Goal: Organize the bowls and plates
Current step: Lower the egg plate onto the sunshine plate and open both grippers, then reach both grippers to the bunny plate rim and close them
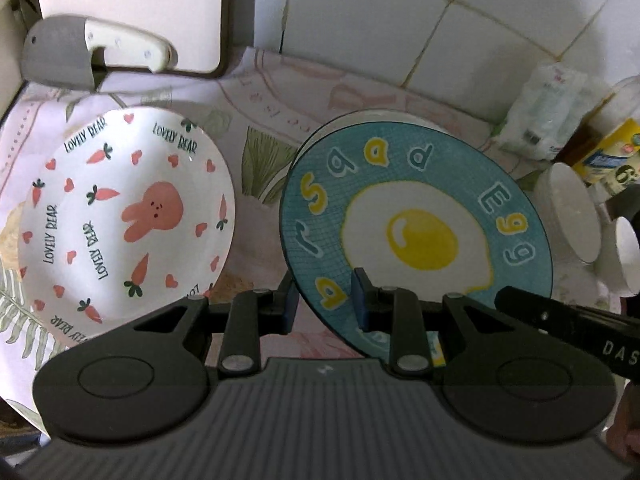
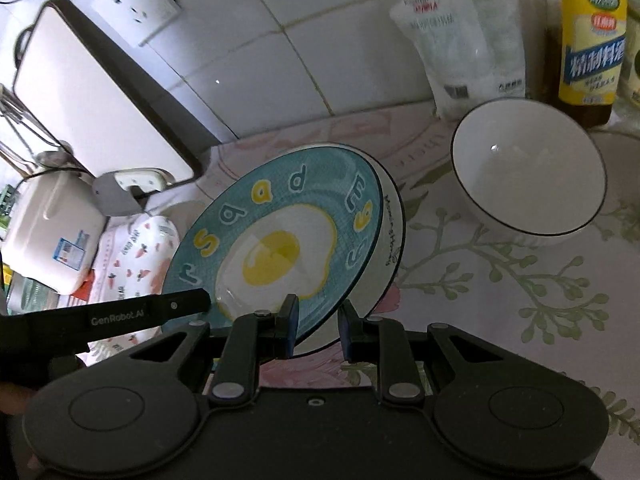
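A teal plate with a fried-egg picture [image 1: 416, 236] is tilted, leaning on a white bowl [image 2: 390, 232] beneath it; it also shows in the right wrist view [image 2: 276, 236]. My left gripper [image 1: 326, 300] is open with the plate's near left rim between its fingers. My right gripper [image 2: 318, 324] is open and straddles the plate's near rim from the other side. A white plate with a pink rabbit and carrots [image 1: 120, 220] lies flat to the left. A white bowl with a dark rim [image 2: 528, 172] stands to the right.
A floral cloth [image 2: 500, 280] covers the counter. A cutting board [image 2: 92, 92] and a knife in a grey holder [image 1: 92, 52] stand at the tiled back wall. A plastic bag [image 2: 468, 40] and a bottle [image 2: 588, 40] stand at the back right.
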`<state>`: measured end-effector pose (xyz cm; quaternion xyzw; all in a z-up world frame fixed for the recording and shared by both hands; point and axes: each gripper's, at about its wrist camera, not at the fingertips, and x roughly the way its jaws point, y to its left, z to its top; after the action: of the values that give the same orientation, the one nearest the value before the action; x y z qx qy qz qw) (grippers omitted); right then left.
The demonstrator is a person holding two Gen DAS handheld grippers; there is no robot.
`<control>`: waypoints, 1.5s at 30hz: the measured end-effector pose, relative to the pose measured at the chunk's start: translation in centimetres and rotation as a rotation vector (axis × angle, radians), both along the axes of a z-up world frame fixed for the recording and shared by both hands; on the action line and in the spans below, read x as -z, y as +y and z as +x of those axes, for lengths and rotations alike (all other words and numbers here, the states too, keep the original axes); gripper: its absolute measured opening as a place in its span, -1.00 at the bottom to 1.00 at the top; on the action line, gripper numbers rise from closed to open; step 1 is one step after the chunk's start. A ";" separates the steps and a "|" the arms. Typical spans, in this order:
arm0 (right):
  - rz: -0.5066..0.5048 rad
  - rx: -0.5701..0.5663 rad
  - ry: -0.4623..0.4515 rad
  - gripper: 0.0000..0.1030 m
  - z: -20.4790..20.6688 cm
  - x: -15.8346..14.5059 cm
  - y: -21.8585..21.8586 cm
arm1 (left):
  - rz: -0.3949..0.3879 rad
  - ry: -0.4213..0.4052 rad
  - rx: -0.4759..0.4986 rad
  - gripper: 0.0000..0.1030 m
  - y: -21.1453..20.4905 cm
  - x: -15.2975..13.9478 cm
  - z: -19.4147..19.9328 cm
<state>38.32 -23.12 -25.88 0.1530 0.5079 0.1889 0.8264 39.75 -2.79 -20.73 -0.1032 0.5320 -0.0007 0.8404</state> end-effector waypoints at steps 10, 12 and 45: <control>-0.092 -0.013 0.013 -0.50 1.2 0.5 1.5 | 0.020 0.057 0.021 -0.50 -0.4 0.2 1.8; -0.119 -0.017 0.023 -0.49 1.5 0.5 1.8 | 0.021 0.072 0.017 -0.50 -0.5 0.4 2.1; -0.241 -0.110 -0.133 0.05 -4.2 -9.1 0.6 | 0.123 0.121 0.119 -0.11 -4.1 -9.4 -4.2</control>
<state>34.13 -22.54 -16.73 0.0119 0.4788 0.1812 0.8590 35.60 -6.85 -11.37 -0.0196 0.5860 -0.0117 0.8100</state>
